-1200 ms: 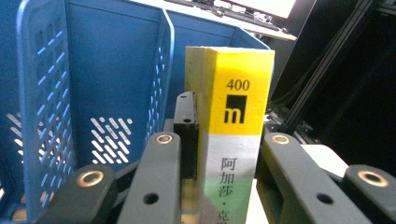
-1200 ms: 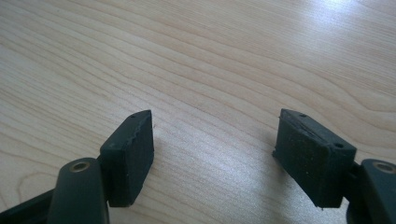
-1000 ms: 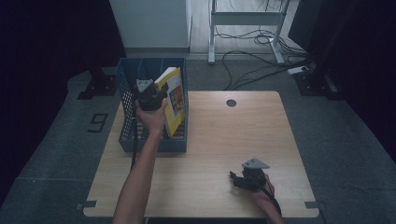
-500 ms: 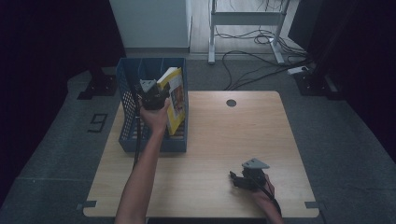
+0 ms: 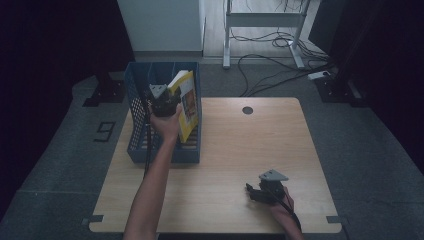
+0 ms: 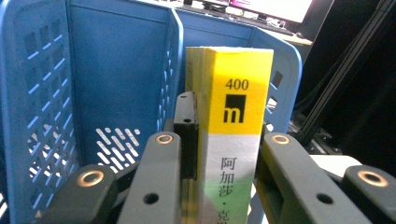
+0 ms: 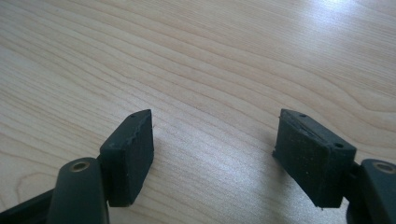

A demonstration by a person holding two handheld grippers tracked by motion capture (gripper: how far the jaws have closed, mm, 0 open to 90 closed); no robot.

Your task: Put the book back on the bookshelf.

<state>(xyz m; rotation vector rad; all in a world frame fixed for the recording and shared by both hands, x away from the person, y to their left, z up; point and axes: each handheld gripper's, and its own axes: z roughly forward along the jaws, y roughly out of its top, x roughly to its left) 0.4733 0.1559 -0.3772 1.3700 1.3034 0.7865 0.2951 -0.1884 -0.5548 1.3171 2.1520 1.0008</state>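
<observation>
Currently the yellow book stands tilted in the right-hand compartment of the blue file basket, its top leaning toward the right wall, at the table's far left. Left gripper view: I see its spine close up, yellow above with "400" and a black square logo, grey-white below with printed characters, the basket's perforated blue walls behind it. My left gripper is clamped on the book, one jaw on each side of the spine, the hand reaching in over the basket. The basket sits on the wooden table. My right gripper rests low over the tabletop near the front right, well apart from the basket; right gripper view shows its jaws spread wide, bare wood grain between the pads.
</observation>
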